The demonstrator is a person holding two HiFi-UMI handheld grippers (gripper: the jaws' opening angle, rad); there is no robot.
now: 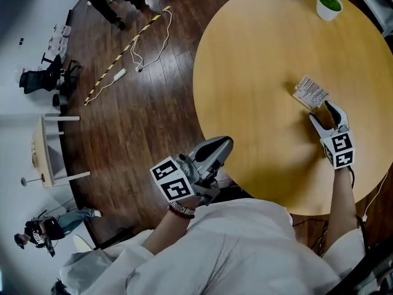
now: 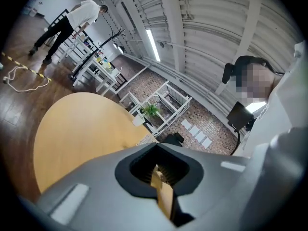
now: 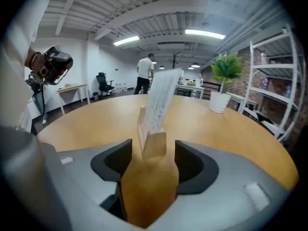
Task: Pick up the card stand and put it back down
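The card stand (image 1: 310, 92) is a small wooden block holding a white printed card, upright on the round wooden table (image 1: 252, 66) toward its right side. My right gripper (image 1: 319, 110) rests on the table just behind it, open. In the right gripper view the stand's wooden base (image 3: 154, 145) sits between the jaw tips with a gap on each side, and the card (image 3: 161, 100) leans up above them. My left gripper (image 1: 222, 146) hangs off the table's near edge, over the floor, jaws together with nothing in them. Its own view, with the left gripper (image 2: 159, 170) low in the picture, looks over the table.
A white pot with a green plant (image 1: 330, 2) stands at the table's far right edge. A white cable and a striped tape strip (image 1: 130, 47) lie on the dark wood floor to the left, with a small table (image 1: 49, 151) and people farther off.
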